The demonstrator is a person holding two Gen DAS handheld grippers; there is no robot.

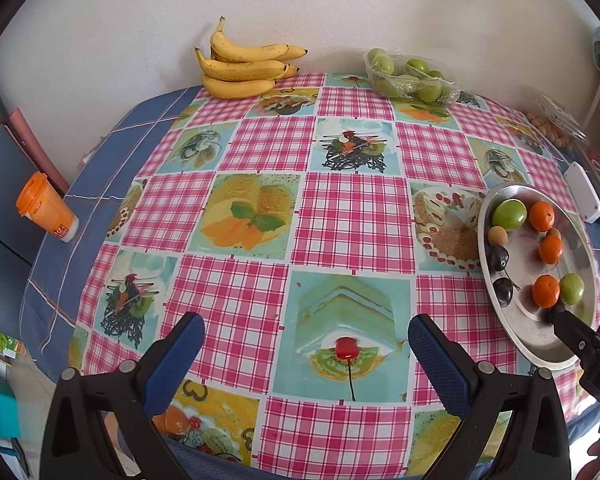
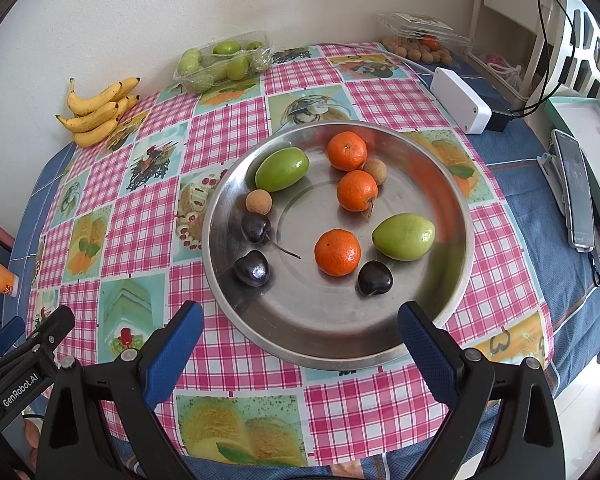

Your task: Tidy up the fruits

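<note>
Both tools stand wide open, gripping nothing: left tool (image 1: 306, 344) over bare surface (image 1: 260, 208), right tool (image 2: 300, 332) at the near rim of the metal plate (image 2: 452, 184). Mixed fruits lie in the plate: mandarins (image 2: 337, 252), green fruits (image 2: 404, 236), dark cherries (image 2: 375, 278), longans (image 2: 259, 201). The stage is undetermined; any pick demands closing gently on one fruit.

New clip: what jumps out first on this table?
The steel tray near the right tongs draws the eye: it holds mandarins, green fruits, dark cherries and longans. Bananas lie against the far wall on the loud checked tablecloth. Both tongs are open and empty.
</note>
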